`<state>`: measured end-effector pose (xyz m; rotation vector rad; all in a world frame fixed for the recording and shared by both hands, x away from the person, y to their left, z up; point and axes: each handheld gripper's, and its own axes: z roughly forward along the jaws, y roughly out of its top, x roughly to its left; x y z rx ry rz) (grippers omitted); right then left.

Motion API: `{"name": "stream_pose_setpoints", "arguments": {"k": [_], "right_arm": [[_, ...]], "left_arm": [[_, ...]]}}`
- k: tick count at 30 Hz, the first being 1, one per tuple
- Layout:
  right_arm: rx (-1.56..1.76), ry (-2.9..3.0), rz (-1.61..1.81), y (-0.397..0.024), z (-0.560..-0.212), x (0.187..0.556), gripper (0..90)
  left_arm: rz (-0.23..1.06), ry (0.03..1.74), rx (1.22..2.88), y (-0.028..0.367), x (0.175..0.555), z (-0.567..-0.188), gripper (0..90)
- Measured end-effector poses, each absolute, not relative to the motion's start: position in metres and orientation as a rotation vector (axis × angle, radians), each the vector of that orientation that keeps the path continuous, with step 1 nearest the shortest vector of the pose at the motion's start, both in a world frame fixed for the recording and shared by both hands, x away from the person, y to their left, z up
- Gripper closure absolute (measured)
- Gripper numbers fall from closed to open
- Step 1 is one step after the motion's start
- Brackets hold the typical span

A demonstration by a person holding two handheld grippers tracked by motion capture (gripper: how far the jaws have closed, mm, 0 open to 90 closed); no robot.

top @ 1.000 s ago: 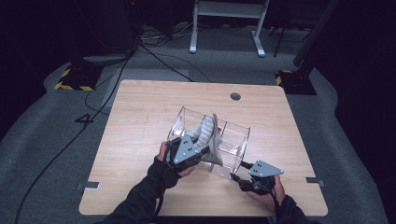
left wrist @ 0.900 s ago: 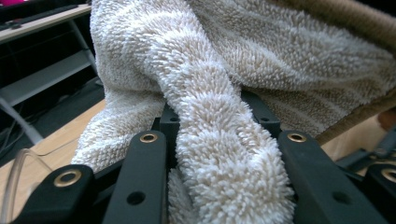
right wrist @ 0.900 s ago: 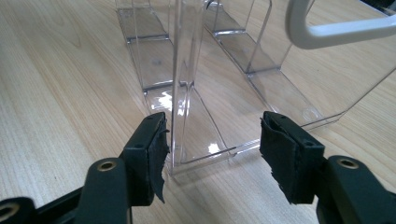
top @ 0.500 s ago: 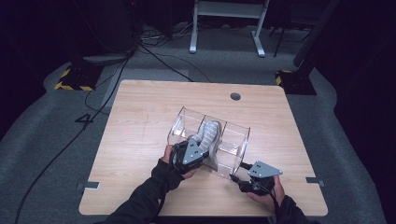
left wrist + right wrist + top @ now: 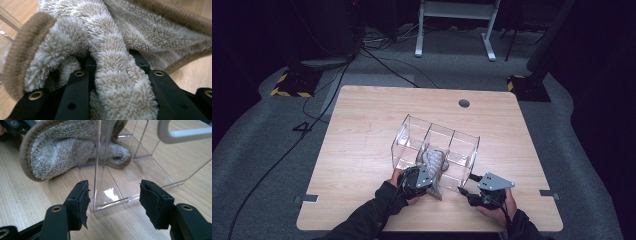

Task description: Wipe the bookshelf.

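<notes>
We see one fuzzy striped beige sock (image 5: 117, 75) pinched in the left gripper (image 5: 419, 177) at the clear three-compartment acrylic organizer's (image 5: 464, 145) near side; right gripper (image 5: 113, 198) spread around its corner.

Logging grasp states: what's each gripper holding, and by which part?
Left gripper: shut on a fold of the fluffy beige-and-white striped sock. Right gripper: open, holding nothing, jaws either side of a corner of the clear plastic divided box.

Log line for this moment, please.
left gripper: shut on fuzzy sock | sock: partly in clear organizer | right gripper: open
</notes>
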<state>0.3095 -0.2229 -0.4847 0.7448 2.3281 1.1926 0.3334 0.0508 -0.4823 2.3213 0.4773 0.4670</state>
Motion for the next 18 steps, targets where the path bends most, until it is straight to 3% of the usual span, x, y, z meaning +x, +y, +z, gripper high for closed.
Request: {"name": "stream_pose_setpoints", "arguments": {"k": [18], "right_arm": [[0.747, 2.317, 1.217, -0.223, -0.483, 0.311, 41.0]], "left_arm": [[0.583, 0.466, 2.040, 0.056, 0.352, -0.412, 67.0]]}}
